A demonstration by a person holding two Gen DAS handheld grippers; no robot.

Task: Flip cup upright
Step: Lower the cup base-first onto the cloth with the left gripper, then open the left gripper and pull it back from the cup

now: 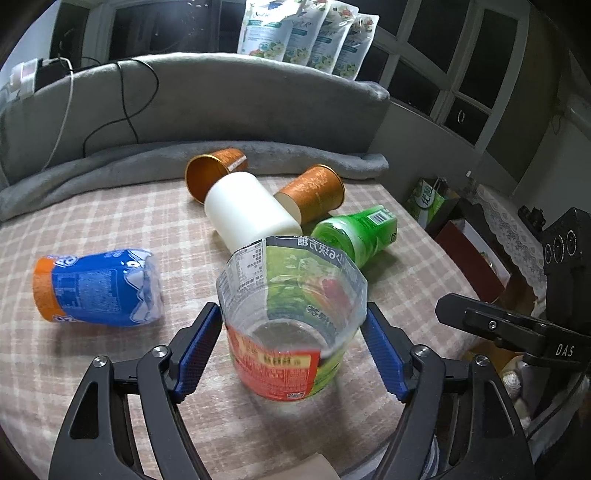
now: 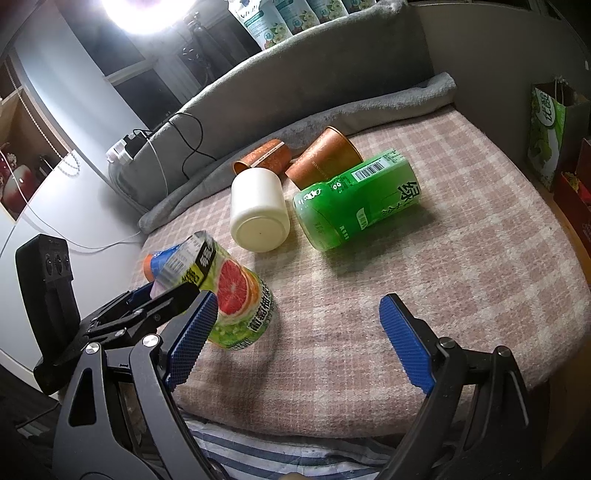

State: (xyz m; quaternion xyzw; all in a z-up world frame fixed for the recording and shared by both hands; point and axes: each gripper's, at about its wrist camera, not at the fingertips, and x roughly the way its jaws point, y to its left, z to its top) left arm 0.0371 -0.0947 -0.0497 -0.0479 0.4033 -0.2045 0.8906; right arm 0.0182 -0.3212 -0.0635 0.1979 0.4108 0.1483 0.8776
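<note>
Dim room; lamp point(image 2: 142, 14) glare; fisheye edges.

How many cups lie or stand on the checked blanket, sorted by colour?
Copper-orange paper cups: 2
White plastic cup: 1
Green plastic bottle-cups: 1
Blue and orange plastic bottle-cup: 1
Clear grapefruit-label cup between the left gripper fingers: 1
Total: 6

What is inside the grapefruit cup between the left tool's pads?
Nothing shows inside the grapefruit cup: through its open top only the clear bare bottom is visible. The near label hides the lower front wall.
</note>
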